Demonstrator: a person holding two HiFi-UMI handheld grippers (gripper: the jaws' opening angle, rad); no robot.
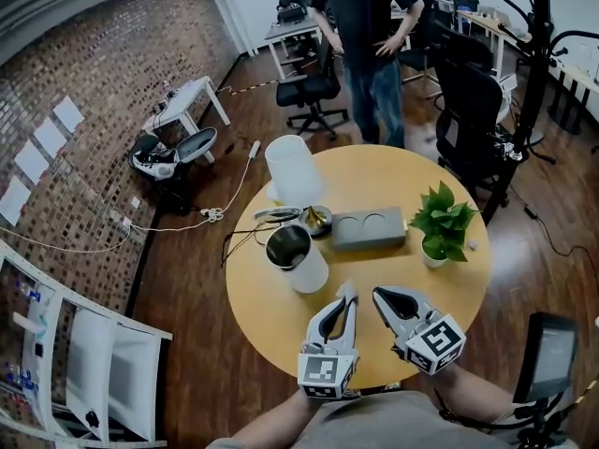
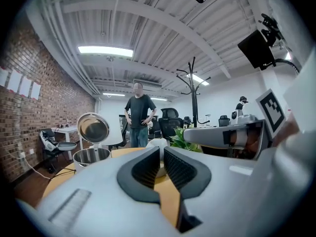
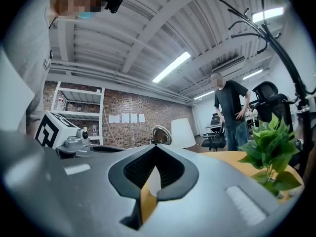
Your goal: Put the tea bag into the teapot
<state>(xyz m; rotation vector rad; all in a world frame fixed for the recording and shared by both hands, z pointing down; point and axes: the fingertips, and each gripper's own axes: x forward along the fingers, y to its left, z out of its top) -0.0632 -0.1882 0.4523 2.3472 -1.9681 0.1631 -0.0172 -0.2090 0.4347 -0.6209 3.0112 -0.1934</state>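
Observation:
The teapot [image 1: 298, 256] is a white pot with a dark open mouth, left of centre on the round wooden table [image 1: 281, 316]. Its shiny lid [image 1: 318, 219] is tipped back behind it. In the left gripper view the pot [image 2: 91, 157] stands ahead to the left. No tea bag shows in any view. Both grippers hover over the table's near edge. My left gripper [image 1: 349, 291] [image 2: 161, 152] has a narrow slit between its pads, with nothing in it. My right gripper [image 1: 382, 295] [image 3: 154, 149] has its tips together and holds nothing.
A grey box [image 1: 368, 228] with two round recesses lies behind the pot. A potted plant [image 1: 442, 221] stands on the right and a white lampshade [image 1: 292, 168] at the back. A person [image 1: 370, 45] stands beyond the table, among office chairs [image 1: 314, 92].

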